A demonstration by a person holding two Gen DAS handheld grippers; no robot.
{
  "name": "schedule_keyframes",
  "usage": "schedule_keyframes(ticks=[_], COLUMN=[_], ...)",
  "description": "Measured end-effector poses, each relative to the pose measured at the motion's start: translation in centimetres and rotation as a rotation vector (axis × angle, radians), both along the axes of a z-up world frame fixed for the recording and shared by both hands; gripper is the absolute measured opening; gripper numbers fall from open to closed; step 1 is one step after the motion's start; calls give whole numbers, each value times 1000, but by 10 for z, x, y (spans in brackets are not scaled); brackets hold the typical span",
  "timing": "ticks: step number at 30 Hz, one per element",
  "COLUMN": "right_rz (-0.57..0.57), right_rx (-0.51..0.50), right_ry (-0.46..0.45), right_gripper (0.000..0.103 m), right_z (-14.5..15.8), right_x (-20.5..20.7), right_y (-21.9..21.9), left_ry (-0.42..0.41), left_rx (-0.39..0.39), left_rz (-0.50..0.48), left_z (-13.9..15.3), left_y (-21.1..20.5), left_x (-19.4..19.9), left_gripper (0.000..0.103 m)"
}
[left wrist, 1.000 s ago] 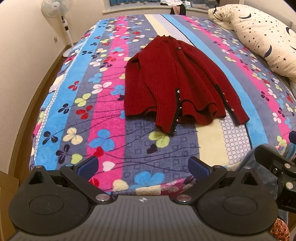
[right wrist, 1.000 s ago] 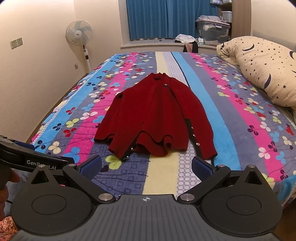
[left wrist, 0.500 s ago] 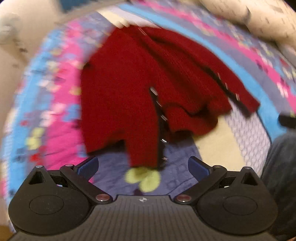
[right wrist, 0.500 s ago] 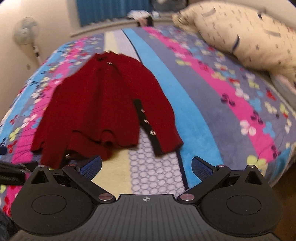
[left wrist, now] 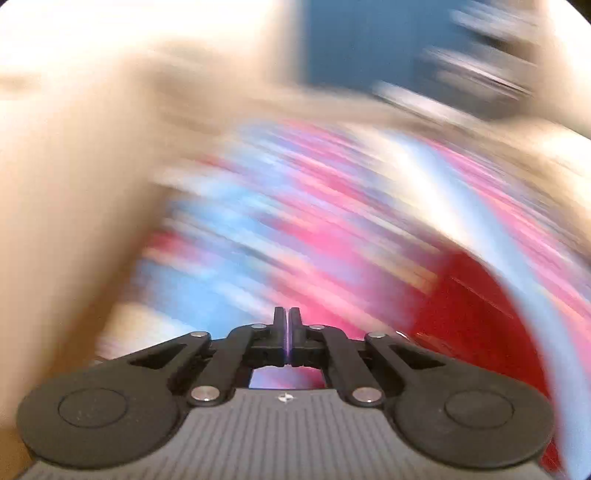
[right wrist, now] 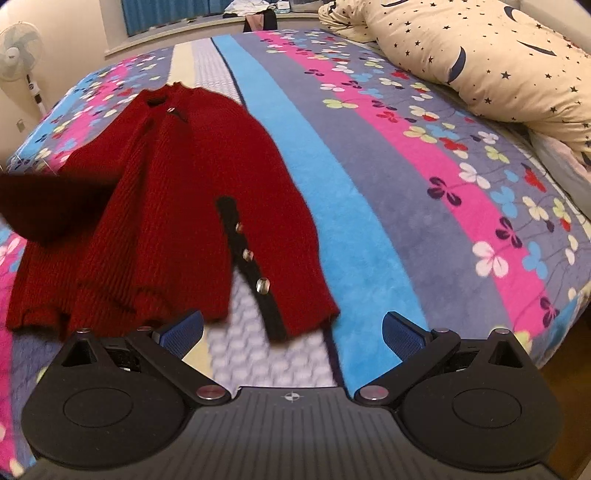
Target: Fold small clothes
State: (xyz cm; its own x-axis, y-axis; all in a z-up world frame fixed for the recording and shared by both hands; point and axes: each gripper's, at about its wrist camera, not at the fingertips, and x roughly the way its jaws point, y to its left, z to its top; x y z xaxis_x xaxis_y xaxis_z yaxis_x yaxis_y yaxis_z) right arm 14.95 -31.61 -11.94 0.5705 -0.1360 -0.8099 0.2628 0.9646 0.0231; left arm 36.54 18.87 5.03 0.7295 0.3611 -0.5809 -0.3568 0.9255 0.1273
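A dark red knitted cardigan (right wrist: 166, 192) with a black button band lies flat on the striped flowered blanket (right wrist: 369, 192), collar away from me. Its right sleeve's cuff (right wrist: 303, 314) lies just ahead of my right gripper (right wrist: 291, 330), which is open, its blue pads apart and bare. At the left edge a blurred dark red flap (right wrist: 40, 206) of the cardigan stands over the left sleeve; what moves it is hidden. The left wrist view is heavily smeared. My left gripper (left wrist: 287, 317) is shut, nothing visible between its fingers, with the cardigan (left wrist: 476, 325) low on the right.
A cream pillow or duvet with stars and moons (right wrist: 498, 59) lies along the bed's right side. A standing fan (right wrist: 18, 55) is by the left wall. Blue curtains and a cluttered sill (right wrist: 251, 11) are behind the bed. The bed's near right edge (right wrist: 554, 332) drops to the floor.
My left gripper has gone from open to shut and swung fast, smearing its view. My right gripper has come down closer to the cardigan's right cuff and stays open.
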Motion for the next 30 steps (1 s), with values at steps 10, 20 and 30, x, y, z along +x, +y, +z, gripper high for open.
schedule_keyframes(ticks=[10,20,30], right_rz=[29,-208,-230], right_rx=[91,-351,-171], right_ry=[35,-131,-235], right_gripper=[102,10,71], right_z=[-62,-2,10], right_x=[74,186,150], right_y=[-39,-156,-160], left_ry=[130,318,441], left_rx=[-140,-92,-1], left_rz=[109,-241,-473], left_z=[-61,-150,-216], left_y=[83,-59,-138], left_x=[-6,37,118], left_gripper=[103,103,103])
